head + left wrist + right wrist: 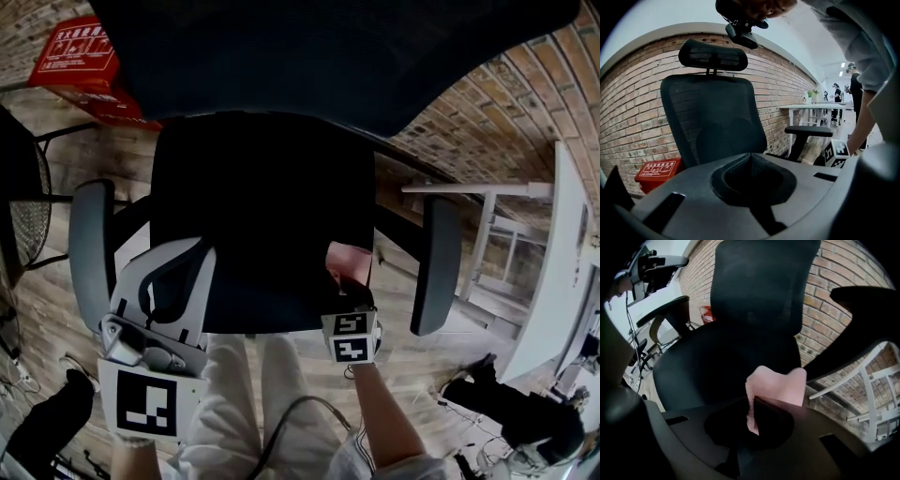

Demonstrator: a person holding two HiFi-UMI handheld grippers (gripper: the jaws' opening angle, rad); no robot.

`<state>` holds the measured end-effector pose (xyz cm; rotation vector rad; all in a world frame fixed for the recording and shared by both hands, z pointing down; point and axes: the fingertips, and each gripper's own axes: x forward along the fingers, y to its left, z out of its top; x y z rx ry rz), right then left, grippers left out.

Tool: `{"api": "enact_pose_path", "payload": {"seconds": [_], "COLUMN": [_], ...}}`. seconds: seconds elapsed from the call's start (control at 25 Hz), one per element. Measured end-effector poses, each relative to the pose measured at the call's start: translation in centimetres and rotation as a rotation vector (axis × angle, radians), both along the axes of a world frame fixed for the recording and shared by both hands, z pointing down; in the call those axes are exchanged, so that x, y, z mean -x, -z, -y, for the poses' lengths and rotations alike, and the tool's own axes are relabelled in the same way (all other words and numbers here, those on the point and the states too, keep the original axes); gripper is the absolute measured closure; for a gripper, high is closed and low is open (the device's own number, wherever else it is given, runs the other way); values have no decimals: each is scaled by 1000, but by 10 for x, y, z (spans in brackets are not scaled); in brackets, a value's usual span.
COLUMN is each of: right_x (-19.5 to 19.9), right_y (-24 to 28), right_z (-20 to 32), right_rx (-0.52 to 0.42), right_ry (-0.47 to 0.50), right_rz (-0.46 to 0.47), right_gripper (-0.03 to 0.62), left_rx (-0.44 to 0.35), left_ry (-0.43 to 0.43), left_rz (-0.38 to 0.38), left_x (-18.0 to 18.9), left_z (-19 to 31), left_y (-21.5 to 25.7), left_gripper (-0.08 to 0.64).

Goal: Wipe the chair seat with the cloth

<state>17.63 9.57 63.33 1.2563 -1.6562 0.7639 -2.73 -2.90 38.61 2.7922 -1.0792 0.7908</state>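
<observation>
The black chair seat (262, 206) fills the middle of the head view, under its dark mesh backrest (328, 47). My right gripper (349, 283) is at the seat's front right edge, shut on a pink cloth (347, 258) that lies against the seat. In the right gripper view the pink cloth (780, 385) bulges out of the shut right gripper (752, 401) over the seat (712, 362). My left gripper (192, 253) hovers at the seat's front left, its jaws together with nothing held. The left gripper view shows the left gripper (750, 157) shut and facing the backrest (712, 117).
Grey armrests (91, 248) (439, 262) flank the seat. A red box (84, 56) stands by the brick wall at the back left, a black mesh chair (23, 216) at the left, a white table (553, 281) at the right. The person's legs (234, 403) are right before the seat.
</observation>
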Motion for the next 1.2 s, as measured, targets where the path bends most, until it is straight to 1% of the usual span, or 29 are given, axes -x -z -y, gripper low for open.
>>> {"api": "enact_pose_path", "payload": {"seconds": [0.12,0.24,0.48,0.72,0.96,1.2], "right_x": [24,56,133,214,283,333], "right_y": [-3,-6,-8,0,10,18], "right_z": [2,4,0,-10,-28,-41], "right_rx": [8,17,35,37,38,41], "right_ry": [41,103,278,463,579,673], "right_rz": [29,69,155,240,324,379], "right_gripper": [537,537,537,537,537,537], "left_rx": [-2,-13,-18,-21,-24,-14], "left_ry": [19,31,80,110,128,134], "left_rz": [2,15,34,29,17,17], "left_x": [13,27,54,72,83,92], "left_z": [0,1,0,0,-3,-5], "left_y": [0,2,2,6,7,5], "left_gripper": [541,541,541,541,541,541]}}
